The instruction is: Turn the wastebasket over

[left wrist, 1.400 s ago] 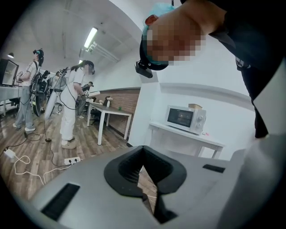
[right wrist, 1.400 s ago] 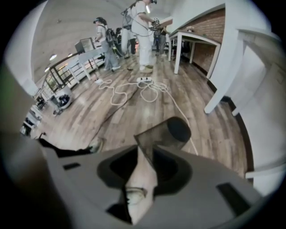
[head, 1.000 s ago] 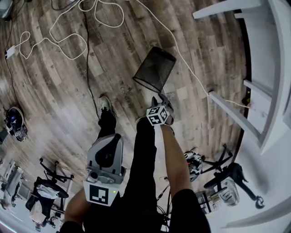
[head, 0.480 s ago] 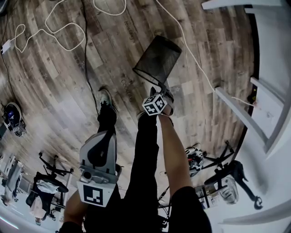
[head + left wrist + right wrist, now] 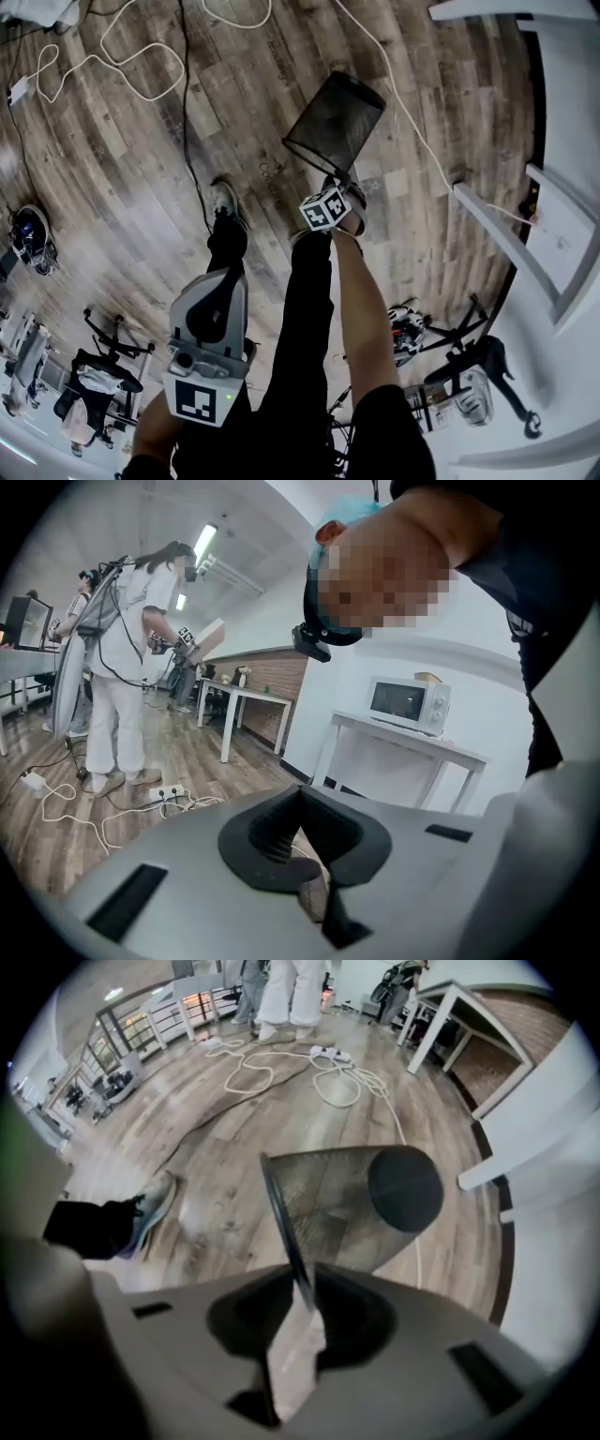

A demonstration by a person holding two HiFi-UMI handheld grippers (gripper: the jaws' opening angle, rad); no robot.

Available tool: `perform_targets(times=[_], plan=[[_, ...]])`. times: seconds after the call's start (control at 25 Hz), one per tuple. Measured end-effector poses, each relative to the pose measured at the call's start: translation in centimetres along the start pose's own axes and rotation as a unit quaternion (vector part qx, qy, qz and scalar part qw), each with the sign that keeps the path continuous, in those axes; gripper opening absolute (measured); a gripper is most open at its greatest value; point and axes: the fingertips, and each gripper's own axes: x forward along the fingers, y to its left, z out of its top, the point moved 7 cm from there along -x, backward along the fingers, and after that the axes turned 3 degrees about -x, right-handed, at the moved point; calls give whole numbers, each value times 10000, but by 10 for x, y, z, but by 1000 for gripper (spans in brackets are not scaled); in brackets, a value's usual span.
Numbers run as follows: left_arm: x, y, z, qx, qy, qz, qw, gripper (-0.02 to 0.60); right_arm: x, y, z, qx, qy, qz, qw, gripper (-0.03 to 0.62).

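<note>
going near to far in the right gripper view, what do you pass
right gripper, whose jaws have just been closing with the rim between them → wastebasket lying on its side → power strip → person's white trousers

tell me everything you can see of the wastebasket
The wastebasket is black see-through mesh, likely metal, with a solid round base and a thin rim at the wider mouth. It is tipped on its side over the wood floor, base pointing away, and looks empty. The right tool has just been closing its jaws and grips the near rim. Whether it touches the floor is unclear.
</note>
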Motion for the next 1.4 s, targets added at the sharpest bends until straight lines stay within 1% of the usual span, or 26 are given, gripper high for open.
perform_targets(times=[0.08, 0.16, 0.36, 0.52, 0.8, 1.0, 1.08, 1.2, 1.32, 1.4], plan=[[-1, 0, -1, -29, 28, 31, 10000, 32, -1, 0, -4, -77, 108, -77, 9999, 74], [-2, 0, 1, -59, 39, 76, 9999, 32, -5, -1, -6, -164, 166, -121, 9997, 69], [-3, 0, 10, -120, -42, 160, 9998, 32, -19, -7, 6, -293, -62, 30, 9995, 61], [-3, 0, 21, -145, -129, 213, 9996, 32, -38, -19, 18, 34, -279, 358, 9990, 58], [-7, 4, 40, -168, -243, 318, 9991, 32, -63, -53, 35, 273, -432, 473, 9976, 57], [-9, 9, 42, -276, -206, 425, 9985, 32, -76, -71, 43, 679, -469, 804, 9933, 57], [-9, 12, 41, -359, -157, 437, 9983, 32, -80, -76, 44, 850, -467, 906, 9912, 57], [-8, 18, 33, -636, 27, 415, 9971, 32, -87, -81, 47, 1033, -500, 1062, 9877, 57], [-7, 25, 21, -919, 287, 503, 9941, 32, -97, -83, 52, 1232, -515, 1242, 9832, 55], [-5, 30, 14, -1071, 360, 553, 9921, 32, -105, -83, 53, 1375, -478, 1358, 9800, 55]])
